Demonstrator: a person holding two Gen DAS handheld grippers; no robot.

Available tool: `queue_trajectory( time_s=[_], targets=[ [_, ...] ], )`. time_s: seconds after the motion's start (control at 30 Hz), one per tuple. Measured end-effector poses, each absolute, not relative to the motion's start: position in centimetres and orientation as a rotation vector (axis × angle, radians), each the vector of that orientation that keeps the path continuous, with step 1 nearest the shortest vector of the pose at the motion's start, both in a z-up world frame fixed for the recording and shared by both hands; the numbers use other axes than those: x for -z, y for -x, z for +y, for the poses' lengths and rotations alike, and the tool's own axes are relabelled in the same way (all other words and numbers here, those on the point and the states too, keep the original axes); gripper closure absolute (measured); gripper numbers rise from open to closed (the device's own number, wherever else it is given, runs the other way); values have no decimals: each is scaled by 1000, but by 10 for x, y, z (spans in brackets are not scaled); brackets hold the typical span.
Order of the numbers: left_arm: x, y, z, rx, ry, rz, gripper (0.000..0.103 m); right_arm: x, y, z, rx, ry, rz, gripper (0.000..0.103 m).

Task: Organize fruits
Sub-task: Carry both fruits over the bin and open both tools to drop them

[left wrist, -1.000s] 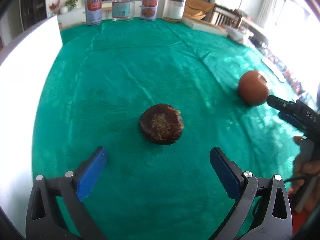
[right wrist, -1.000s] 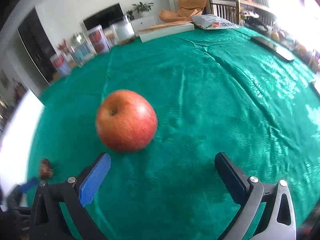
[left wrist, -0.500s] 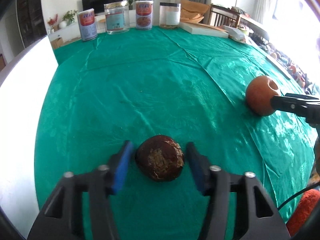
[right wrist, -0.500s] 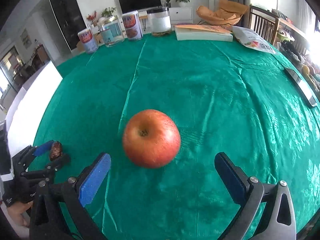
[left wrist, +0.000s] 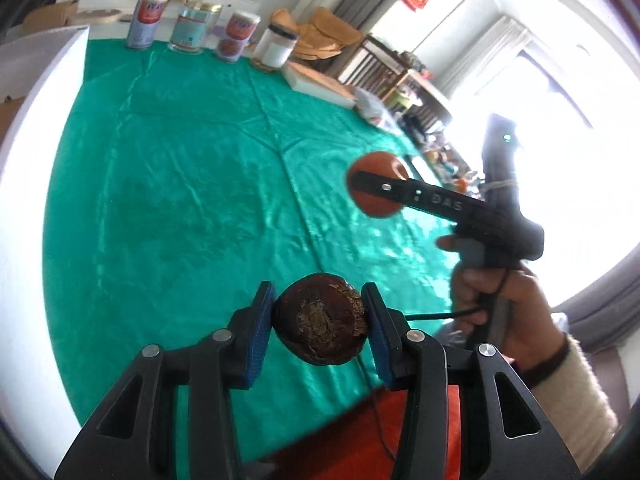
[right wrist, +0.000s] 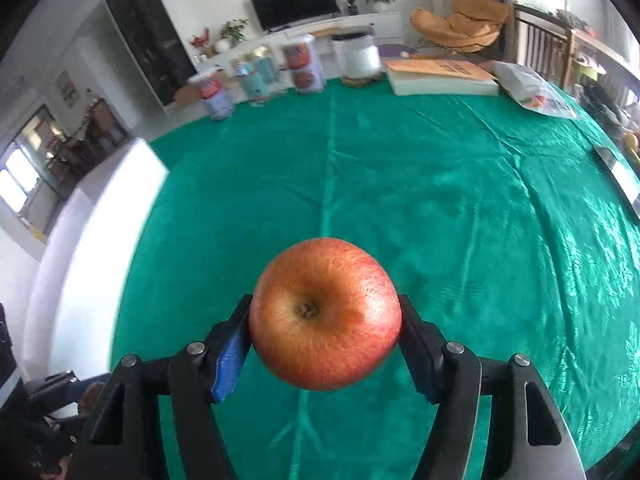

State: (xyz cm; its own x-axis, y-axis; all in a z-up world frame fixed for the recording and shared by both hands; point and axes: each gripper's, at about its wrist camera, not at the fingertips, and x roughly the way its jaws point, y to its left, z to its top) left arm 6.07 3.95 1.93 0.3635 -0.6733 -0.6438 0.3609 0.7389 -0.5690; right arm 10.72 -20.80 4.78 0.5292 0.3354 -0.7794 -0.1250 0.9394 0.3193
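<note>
A wide bench [right wrist: 460, 208] draped in a shiny green patterned cloth fills both views. At the bench's far edge stands a row of four containers: a printed tin can with a red label [left wrist: 146, 21], a clear glass jar with a pale blue label [left wrist: 191, 29], a second red-labelled tin can [left wrist: 237, 36] and a glass jar of white powder with a black lid [left wrist: 276, 47]. Just beside that last jar lies a thick white book with an orange cover [right wrist: 440, 76].

Above the bench's near part, the right gripper [right wrist: 324, 340] has just been closing, and its blue-padded fingers [right wrist: 230, 354] now press both sides of a round red-orange apple [right wrist: 325, 314], held clear of the cloth. A person's hand [left wrist: 500, 300] with a cream knit sleeve grips its handle.

Over the bench's near edge, the left gripper [left wrist: 320, 324] is clenched on a small dark brown, rough-skinned round fruit [left wrist: 320, 320], raised off the cloth.
</note>
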Motion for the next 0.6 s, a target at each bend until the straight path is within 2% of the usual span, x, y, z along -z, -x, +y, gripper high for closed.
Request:
queue_trajectory(
  time_s=[0.17,0.3,0.43,0.6],
  targets=[
    [-93,-18,132,644,536,877,58,-111,-85,-97,-607,-220,942,36],
    [-110,-10,225,421,595,802,58,-126,-75,12,-839,-161,974,36],
    [-71,-36,302,150,607,869,58,-102,-79,107,-894,-36,1055,35],
    [-4,-72,342,-23,606,1004,58,-52,-95,171,-812,129,1154,35]
  ],
)
